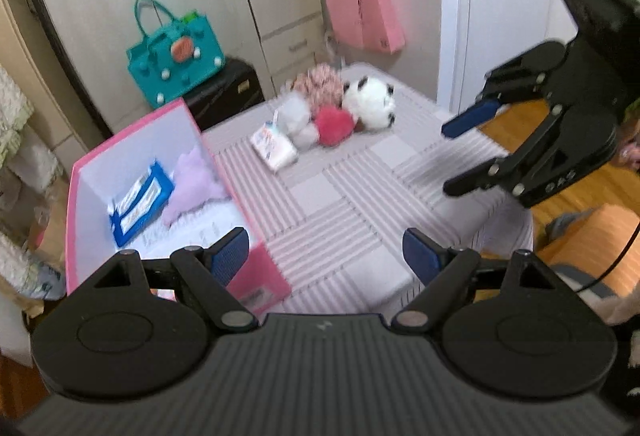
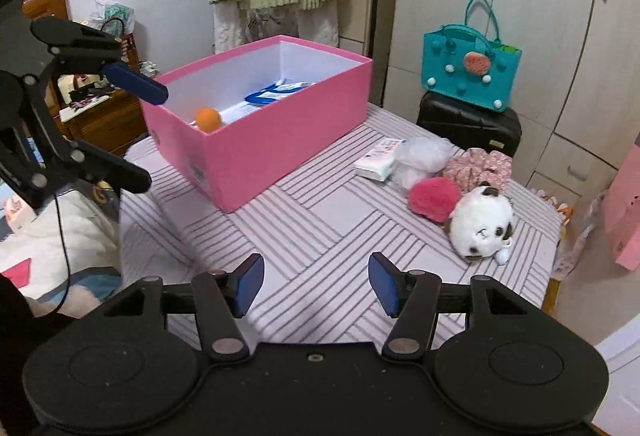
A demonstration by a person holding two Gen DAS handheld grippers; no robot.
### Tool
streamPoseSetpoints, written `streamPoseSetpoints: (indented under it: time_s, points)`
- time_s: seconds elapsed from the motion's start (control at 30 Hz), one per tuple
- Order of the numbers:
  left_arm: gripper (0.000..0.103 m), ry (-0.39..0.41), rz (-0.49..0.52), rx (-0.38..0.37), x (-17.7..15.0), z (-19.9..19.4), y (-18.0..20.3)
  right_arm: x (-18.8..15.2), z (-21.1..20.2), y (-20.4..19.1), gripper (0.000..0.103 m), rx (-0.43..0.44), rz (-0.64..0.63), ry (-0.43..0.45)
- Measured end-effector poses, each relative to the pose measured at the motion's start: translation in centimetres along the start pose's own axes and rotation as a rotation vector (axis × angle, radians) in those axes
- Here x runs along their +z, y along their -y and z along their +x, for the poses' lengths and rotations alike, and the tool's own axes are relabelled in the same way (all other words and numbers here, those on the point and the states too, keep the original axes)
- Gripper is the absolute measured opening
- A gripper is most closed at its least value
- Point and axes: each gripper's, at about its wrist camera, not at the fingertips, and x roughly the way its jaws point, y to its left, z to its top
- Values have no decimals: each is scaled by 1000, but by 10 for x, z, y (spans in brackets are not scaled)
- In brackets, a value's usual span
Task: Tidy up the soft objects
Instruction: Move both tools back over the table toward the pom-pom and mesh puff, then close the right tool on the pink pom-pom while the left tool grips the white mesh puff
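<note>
The left gripper [image 1: 326, 256] hangs over the near part of the table [image 1: 352, 171], its 2 blue-padded fingers [image 1: 230, 254] spread wide with nothing between them. The right gripper [image 2: 316, 284] also hangs above the striped table cover, its fingers [image 2: 250, 284] parted and released, only bare cover showing in the gap.

In the left wrist view the pink box [image 1: 262, 268] sits just ahead and left of the left fingers, its near corner right by the left pad. Inside it lie a blue-edged wipes pack [image 1: 142, 201] and a pale lilac plush [image 1: 196, 177], side by side. In the right wrist view the same box stands well ahead and left of the right fingers, and an orange ball [image 2: 208, 119] shows in its near end.

The loose soft things form 1 cluster at the far end of the table, well ahead of both pairs of fingers. A white tissue pack [image 1: 274, 145] lies nearest the box, then a clear bag of white fluff [image 1: 294, 115], a pink fluffy pompom [image 1: 334, 125], a floral pink fabric bundle [image 1: 318, 81] behind them, and a white plush cat [image 1: 370, 101] at the outer end. From the right wrist view the cat lies ahead and right of the right fingers, touching the pompom.

A teal handbag [image 2: 472, 69] rests on a black case [image 2: 470, 125] beyond the table, in front of wardrobe doors.
</note>
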Motion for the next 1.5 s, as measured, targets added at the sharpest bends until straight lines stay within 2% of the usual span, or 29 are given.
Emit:
streamPoseSetpoints:
  time_s: [0.1, 0.33, 0.4, 0.5, 0.63, 0.73, 0.93, 1.07, 1.2, 1.4, 1.47, 1.5]
  points:
    - [84, 54, -17, 10, 3, 7, 2, -6, 7, 6, 65, -47, -46, 33]
    - [84, 113, -87, 15, 28, 39, -1, -9, 34, 22, 65, -142, -143, 98]
    - [81, 125, -103, 22, 37, 51, -1, -9, 43, 24, 66, -180, -204, 119]
    - [81, 159, -80, 36, 44, 65, 3, -9, 58, 29, 67, -206, -281, 139]
    - [80, 150, -78, 80, 53, 89, 5, -8, 79, 36, 67, -253, -367, 144]
    - [73, 122, -116, 63, 62, 110, 2, -8, 97, 40, 67, -276, -439, 127]
    - [62, 74, -194, 73, 72, 154, -2, 0, 126, 52, 67, -229, -479, 79]
    - [62, 86, -251, 92, 79, 173, -9, 10, 138, 60, 67, -225, -496, 50]
    - [62, 102, -376, 69, 84, 192, -24, 22, 151, 72, 67, -189, -451, -7]
    - [61, 79, -401, 86, 88, 214, -33, 29, 158, 84, 66, -159, -446, -36]
    - [58, 78, -399, 88, 90, 221, -34, 27, 161, 86, 65, -157, -438, -35]
    - [55, 75, -393, 89, 90, 224, -34, 27, 162, 87, 61, -160, -428, -31]
